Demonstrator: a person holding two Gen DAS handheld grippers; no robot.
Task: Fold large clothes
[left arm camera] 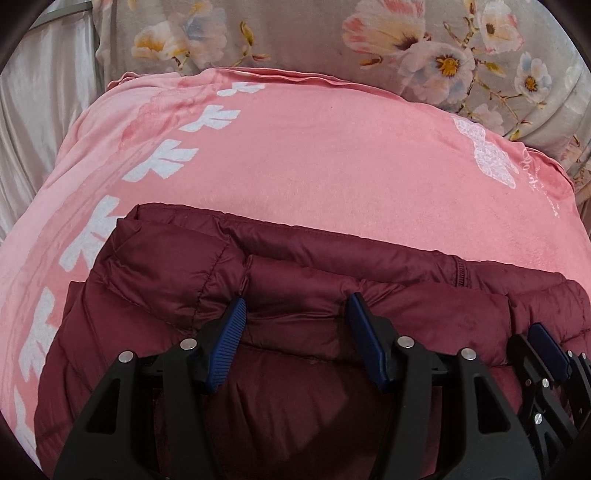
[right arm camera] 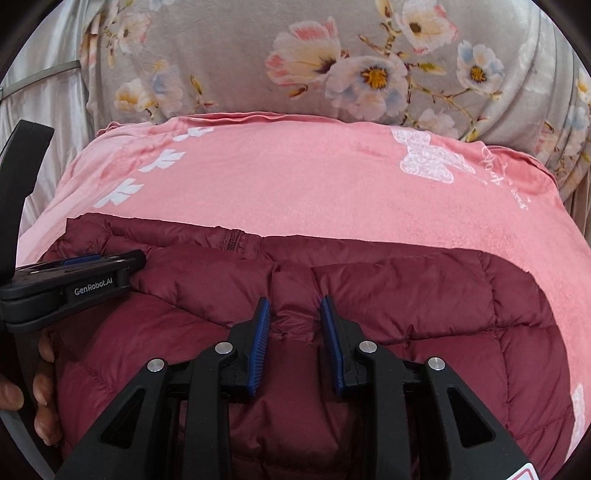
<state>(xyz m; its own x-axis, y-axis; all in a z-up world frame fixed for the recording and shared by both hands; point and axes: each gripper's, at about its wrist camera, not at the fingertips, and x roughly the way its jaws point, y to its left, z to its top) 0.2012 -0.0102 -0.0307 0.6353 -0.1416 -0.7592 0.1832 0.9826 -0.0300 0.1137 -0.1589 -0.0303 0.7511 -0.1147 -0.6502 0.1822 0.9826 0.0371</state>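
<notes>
We find the dark maroon quilted puffer jacket lying on a pink plush blanket with white leaf and butterfly prints, spread over a bed; behind it sits grey bedding printed with pale flowers. The jacket's far edge, with a zipper end showing, runs across the blanket near us, and a thick doubled roll of quilted fabric lies just in front of both tools.

Left gripper: jaws stand apart, a puffy ridge of the jacket between the blue ribbed pads. We cannot tell that the pads press on it; we read it as not gripping.

Right gripper: jaws are closing, with a narrow pinch of maroon fabric between them, the pads at or very near the cloth. Whether the pinch is fully clamped we cannot tell. It sits just beside the left tool, which is held by a person's hand.

Our judgement: we are mid-fold, both tools set on the folded edge. The next move calls for a firm bite on each side, then carrying the edge evenly so the slippery, springy padding does not slide or puff open.
</notes>
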